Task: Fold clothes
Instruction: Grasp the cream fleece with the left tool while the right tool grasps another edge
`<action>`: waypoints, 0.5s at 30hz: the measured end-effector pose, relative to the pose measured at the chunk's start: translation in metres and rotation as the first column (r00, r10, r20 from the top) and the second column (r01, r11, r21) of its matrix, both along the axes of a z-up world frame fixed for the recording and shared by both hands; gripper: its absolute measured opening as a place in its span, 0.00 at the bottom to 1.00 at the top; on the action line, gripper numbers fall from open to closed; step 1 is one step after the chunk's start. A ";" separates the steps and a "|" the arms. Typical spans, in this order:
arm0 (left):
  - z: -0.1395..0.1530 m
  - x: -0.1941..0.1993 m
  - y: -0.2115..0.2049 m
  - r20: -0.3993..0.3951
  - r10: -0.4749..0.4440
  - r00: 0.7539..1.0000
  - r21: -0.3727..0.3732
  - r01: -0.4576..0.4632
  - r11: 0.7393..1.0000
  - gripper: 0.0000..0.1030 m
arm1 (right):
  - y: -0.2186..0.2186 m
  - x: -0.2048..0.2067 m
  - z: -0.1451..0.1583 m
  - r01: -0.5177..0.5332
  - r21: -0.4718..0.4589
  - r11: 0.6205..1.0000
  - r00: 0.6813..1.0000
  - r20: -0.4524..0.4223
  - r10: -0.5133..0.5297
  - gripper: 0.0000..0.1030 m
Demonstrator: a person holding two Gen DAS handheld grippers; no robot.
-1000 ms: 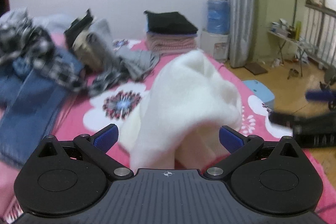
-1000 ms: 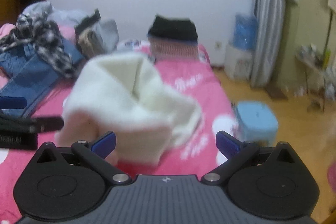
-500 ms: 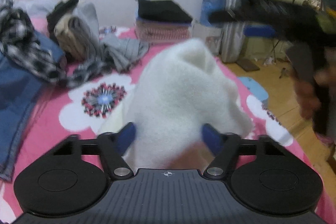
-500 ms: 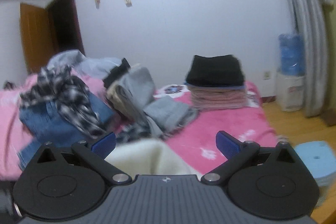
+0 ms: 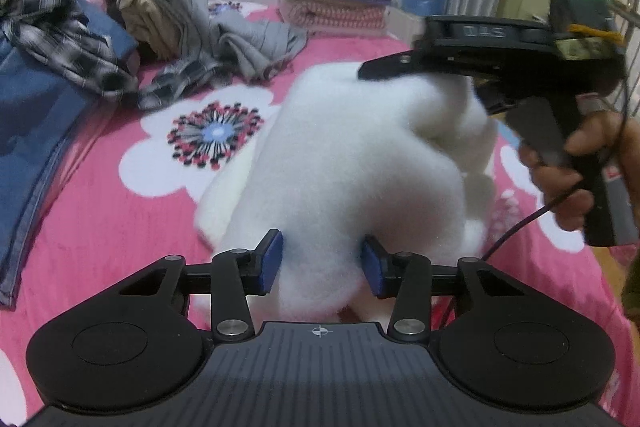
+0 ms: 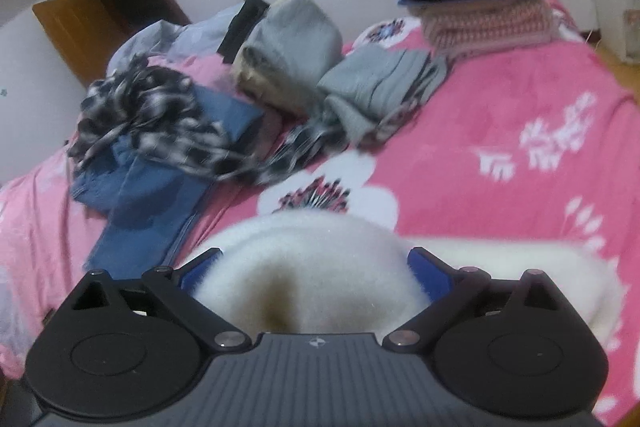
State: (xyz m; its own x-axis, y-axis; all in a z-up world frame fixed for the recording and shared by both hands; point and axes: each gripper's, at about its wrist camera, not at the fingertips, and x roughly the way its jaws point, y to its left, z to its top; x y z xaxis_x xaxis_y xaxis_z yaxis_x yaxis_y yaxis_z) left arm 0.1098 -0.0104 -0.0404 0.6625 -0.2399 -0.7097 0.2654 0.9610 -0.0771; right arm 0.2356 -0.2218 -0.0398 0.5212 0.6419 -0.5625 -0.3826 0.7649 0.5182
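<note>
Left tongs (image 5: 320,263) are closing on the fluffy white garment (image 5: 352,163), pads pressing it at frame centre over the pink bed (image 5: 120,211); right tongs (image 6: 316,273) stand open, straddling its fold.

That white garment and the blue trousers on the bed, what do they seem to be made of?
The white garment looks like thick fleece or plush knit: a fuzzy, matte surface with soft rounded folds. The blue trousers look like denim: flat, stiff-looking blue cloth with a stitched seam along the leg. Blur leaves both uncertain.
</note>
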 end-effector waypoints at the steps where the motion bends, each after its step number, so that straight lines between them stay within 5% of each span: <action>1: -0.002 -0.002 0.001 0.000 -0.009 1.000 0.005 0.009 1.000 0.41 | -0.001 -0.003 -0.002 -0.011 0.003 1.000 1.000 -0.004 0.011 0.96; 7: -0.012 -0.011 0.002 0.015 -0.072 0.997 0.053 0.071 0.996 0.42 | -0.002 -0.015 -0.009 -0.052 0.018 0.998 0.998 -0.035 0.052 0.96; 15: -0.016 -0.015 0.011 -0.005 -0.104 0.995 0.025 0.105 0.994 0.42 | 0.003 -0.032 -0.009 -0.056 -0.011 0.998 0.996 -0.063 0.055 0.94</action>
State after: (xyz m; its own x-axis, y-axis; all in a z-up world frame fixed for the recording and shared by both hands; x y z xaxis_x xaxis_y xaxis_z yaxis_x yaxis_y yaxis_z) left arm 0.0952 0.0009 -0.0562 0.6323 -0.2897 -0.7186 0.3643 0.9297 -0.0543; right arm 0.2034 -0.2190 -0.0489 0.4481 0.6613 -0.6016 -0.3918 0.7501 0.5328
